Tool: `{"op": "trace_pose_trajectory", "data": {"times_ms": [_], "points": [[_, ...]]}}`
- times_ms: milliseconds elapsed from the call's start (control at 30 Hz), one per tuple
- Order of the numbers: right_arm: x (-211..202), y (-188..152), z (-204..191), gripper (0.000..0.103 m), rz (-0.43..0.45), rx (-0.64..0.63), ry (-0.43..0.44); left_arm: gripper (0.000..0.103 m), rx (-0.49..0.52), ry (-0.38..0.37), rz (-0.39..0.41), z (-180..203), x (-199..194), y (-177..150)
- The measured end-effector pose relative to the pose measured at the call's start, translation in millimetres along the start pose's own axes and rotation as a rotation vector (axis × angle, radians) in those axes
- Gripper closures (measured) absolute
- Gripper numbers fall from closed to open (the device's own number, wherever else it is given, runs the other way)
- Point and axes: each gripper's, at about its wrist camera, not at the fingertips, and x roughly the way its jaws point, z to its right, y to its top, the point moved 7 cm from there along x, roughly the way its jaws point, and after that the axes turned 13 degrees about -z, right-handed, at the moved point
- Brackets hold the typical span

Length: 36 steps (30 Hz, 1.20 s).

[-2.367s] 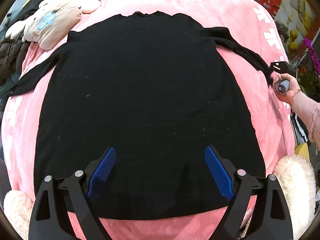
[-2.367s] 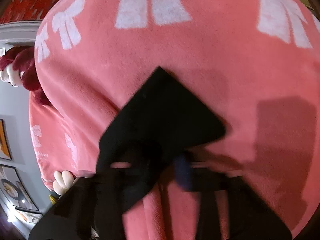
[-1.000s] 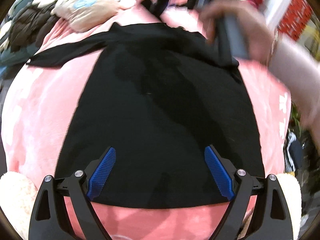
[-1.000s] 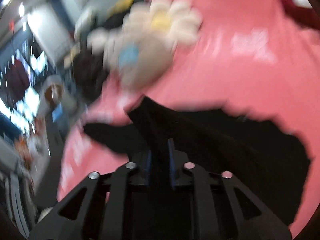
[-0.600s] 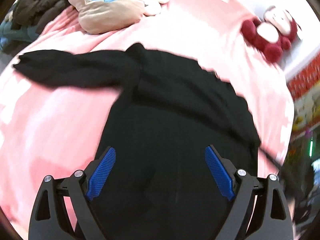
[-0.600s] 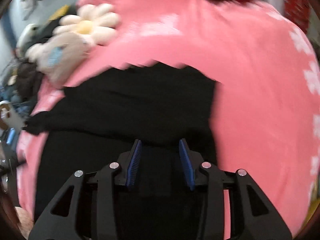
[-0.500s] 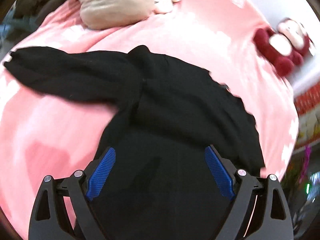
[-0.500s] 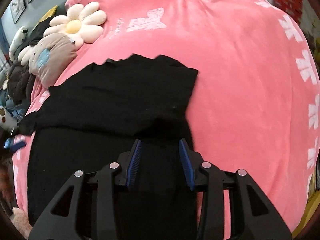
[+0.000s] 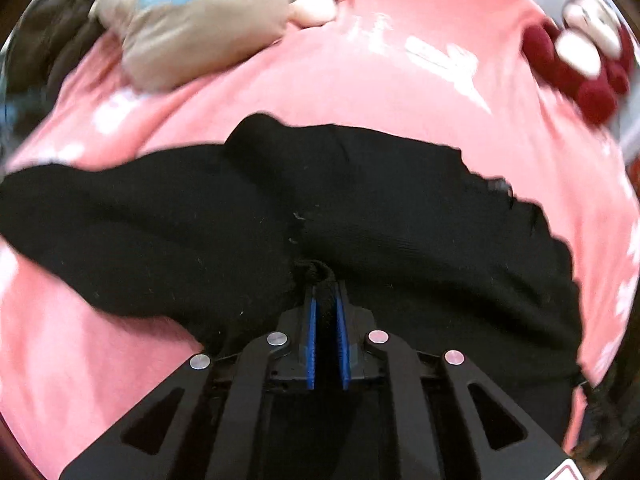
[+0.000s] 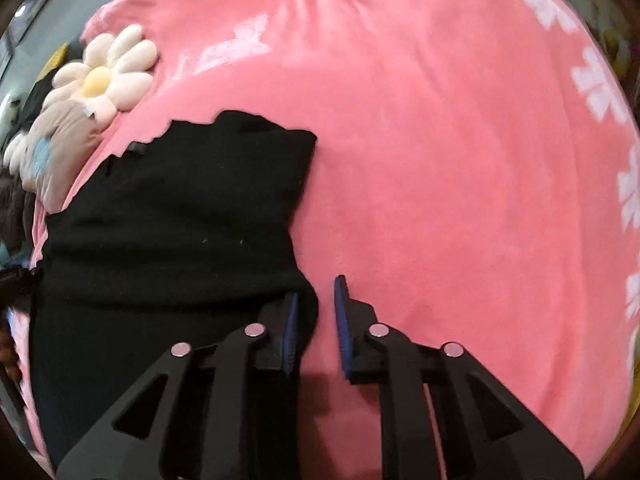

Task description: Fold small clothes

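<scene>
Two grippers work at one black sweater (image 9: 360, 216) spread on a pink blanket (image 10: 460, 160). Nearest in the left wrist view, the left gripper (image 9: 325, 320) has its blue pads drawn almost together, the jaws closing, with a bunched ridge of black knit pinched between them. Beyond its fingertips the garment runs across the frame: a sleeve (image 9: 100, 216) reaches out toward the left edge, and the body lies to the right with a jagged hem line.

In the right wrist view, the right gripper (image 10: 316, 312) sits at the sweater's right edge, jaws closing but with a clear gap between the pads (the cloth edge lies against the left pad only, pink blanket showing in the rest of the gap). Whether it truly grips the fabric I cannot tell; the pads do not both press on it.

Farther off, a beige cushion (image 9: 192, 24) with a blue patch lies on the blanket beyond the sweater, touching a daisy-shaped plush (image 10: 106, 76). At the far right of the left view sits a red and white plush toy (image 9: 580, 64), blurred.
</scene>
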Motion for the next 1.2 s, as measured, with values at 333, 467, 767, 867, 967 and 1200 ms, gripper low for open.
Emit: {"op": "trace_pose_trajectory", "data": {"times_ms": [333, 467, 767, 867, 967, 1200], "points": [[-31, 75, -6, 0.046, 0.076, 0.034, 0.167, 0.063, 0.007, -0.016, 0.007, -6, -26, 1], [48, 114, 10, 0.049, -0.099, 0.115, 0.143, 0.063, -0.033, 0.001, -0.045, -12, -6, -1], [78, 133, 30, 0.097, -0.076, 0.125, 0.06, 0.061, -0.005, 0.06, -0.015, -14, 4, 12], [38, 124, 39, 0.091, 0.045, 0.175, 0.098, 0.062, 0.002, 0.036, 0.018, -14, -8, 14], [7, 102, 4, 0.091, 0.08, 0.056, 0.17, 0.05, -0.024, -0.077, 0.078, -11, -34, 16], [61, 84, -123, 0.098, -0.095, -0.266, 0.179, 0.047, -0.007, -0.044, -0.025, 20, -2, 29]]}}
